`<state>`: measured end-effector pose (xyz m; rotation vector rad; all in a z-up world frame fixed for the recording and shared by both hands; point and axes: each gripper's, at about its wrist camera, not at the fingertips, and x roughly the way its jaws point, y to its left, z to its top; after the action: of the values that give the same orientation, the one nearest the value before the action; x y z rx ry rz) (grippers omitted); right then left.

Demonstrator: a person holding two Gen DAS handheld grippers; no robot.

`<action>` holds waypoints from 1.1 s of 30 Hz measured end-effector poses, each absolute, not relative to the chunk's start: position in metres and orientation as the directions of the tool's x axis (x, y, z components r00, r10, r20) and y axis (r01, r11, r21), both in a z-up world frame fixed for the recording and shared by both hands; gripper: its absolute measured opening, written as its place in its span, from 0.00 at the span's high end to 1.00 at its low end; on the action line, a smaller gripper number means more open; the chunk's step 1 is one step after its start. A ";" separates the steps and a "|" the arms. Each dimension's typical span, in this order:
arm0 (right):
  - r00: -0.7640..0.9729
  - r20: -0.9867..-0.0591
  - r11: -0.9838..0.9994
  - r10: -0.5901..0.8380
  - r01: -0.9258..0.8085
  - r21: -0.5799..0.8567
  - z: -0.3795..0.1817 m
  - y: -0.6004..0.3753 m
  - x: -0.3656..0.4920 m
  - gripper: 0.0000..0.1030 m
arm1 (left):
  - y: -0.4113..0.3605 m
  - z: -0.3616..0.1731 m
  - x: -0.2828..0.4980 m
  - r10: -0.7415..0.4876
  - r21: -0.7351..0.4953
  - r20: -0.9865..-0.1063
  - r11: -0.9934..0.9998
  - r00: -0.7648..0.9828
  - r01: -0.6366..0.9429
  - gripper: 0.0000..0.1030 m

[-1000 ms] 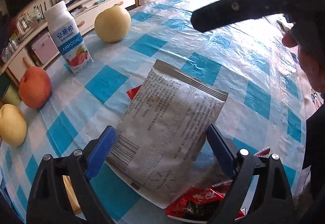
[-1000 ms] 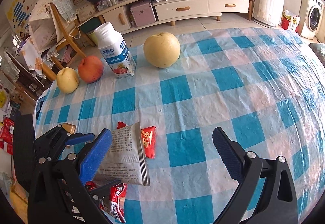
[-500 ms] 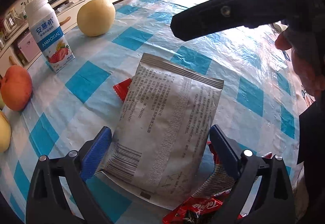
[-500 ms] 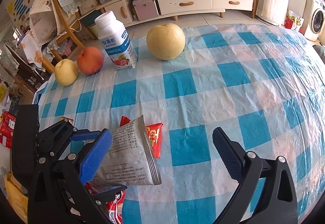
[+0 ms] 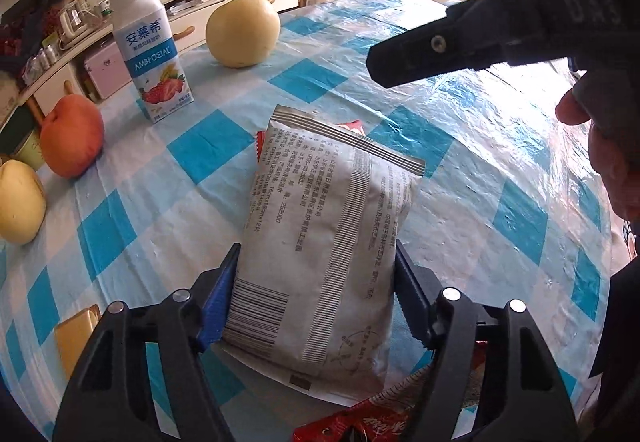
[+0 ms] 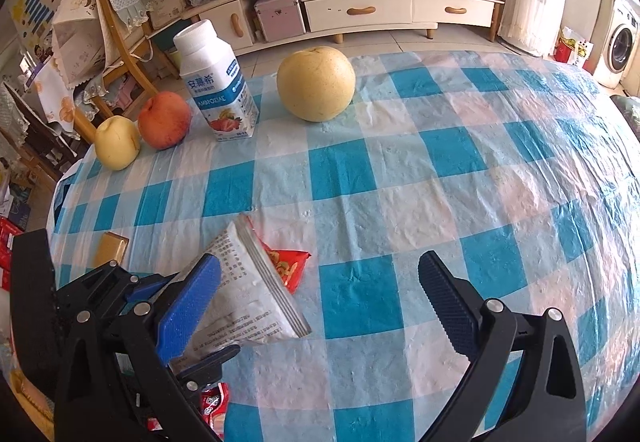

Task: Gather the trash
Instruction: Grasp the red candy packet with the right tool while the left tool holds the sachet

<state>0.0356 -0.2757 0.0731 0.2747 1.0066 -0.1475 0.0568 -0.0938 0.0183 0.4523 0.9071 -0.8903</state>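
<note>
A grey printed snack packet (image 5: 328, 242) is pinched at its sides between the blue pads of my left gripper (image 5: 314, 294), which is shut on it; the packet looks lifted off the table at its near end. It also shows in the right wrist view (image 6: 248, 294). A small red wrapper (image 6: 290, 266) lies just behind it on the checked cloth. More red wrappers (image 5: 360, 420) lie at the table's near edge. My right gripper (image 6: 320, 306) is open and empty, to the right of the packet; its dark body (image 5: 460, 45) shows in the left wrist view.
A yoghurt bottle (image 6: 216, 81), a large yellow pear (image 6: 316, 83), a red apple (image 6: 164, 119) and a small yellow pear (image 6: 116, 141) stand at the far side. A gold packet (image 6: 110, 250) lies near the left table edge. Cabinets and a chair stand beyond.
My left gripper has closed from wide open onto the grey packet's sides and turned left, raising it. The right gripper stayed open and barely moved.
</note>
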 end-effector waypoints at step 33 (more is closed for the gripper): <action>0.519 -0.854 0.998 -0.041 -0.016 -0.058 0.022 -0.207 0.070 0.60 | 0.088 0.082 0.026 -0.407 -0.279 -0.666 0.913 0.625 0.298 0.37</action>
<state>0.0702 -0.2074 0.0223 -0.0609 1.0251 -0.0147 0.0256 0.0879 0.0819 -0.1470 0.7997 -0.4062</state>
